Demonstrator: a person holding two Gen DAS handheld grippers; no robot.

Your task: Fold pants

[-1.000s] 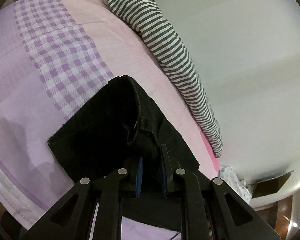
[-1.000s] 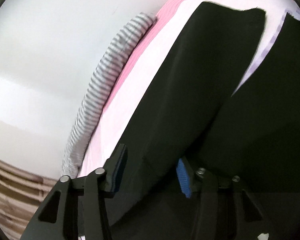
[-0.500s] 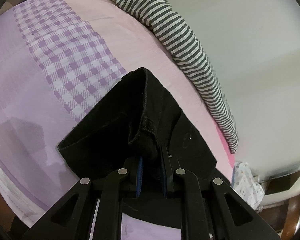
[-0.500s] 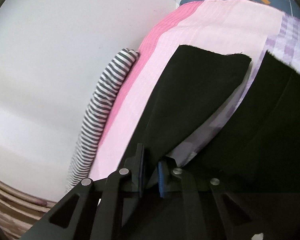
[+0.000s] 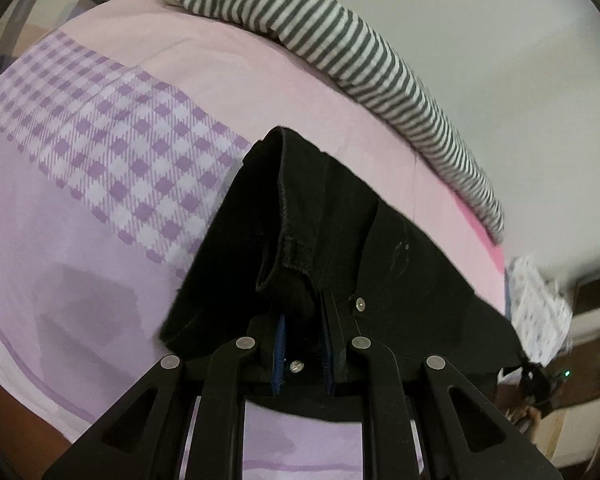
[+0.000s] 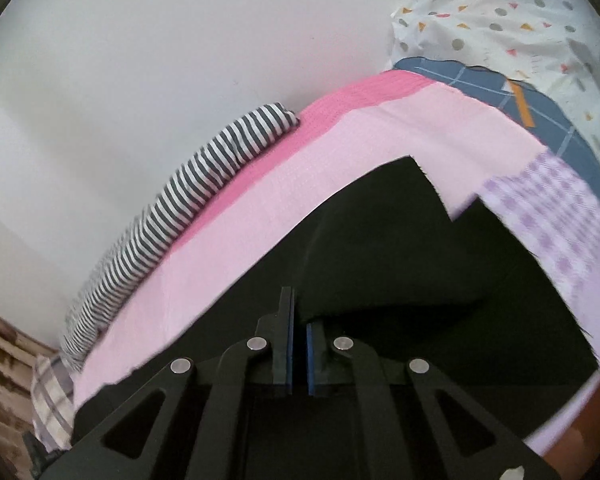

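Black pants (image 5: 340, 240) lie on the pink bed (image 5: 220, 80). Left gripper (image 5: 304, 344) points forward over them, its fingers clamped on the bunched waistband. Right gripper (image 6: 299, 354) points along a leg, fingers pinched together on the fabric.

pants (image 5: 340, 216): matt black cloth | bedsheet (image 5: 100, 184): smooth cotton-like cloth

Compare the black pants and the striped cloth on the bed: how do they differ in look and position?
The black pants are plain and dark; the striped cloth is grey and white. The pants are pinched by the left gripper and right gripper; the striped cloth lies untouched along the wall. Both are on the pink bedsheet.
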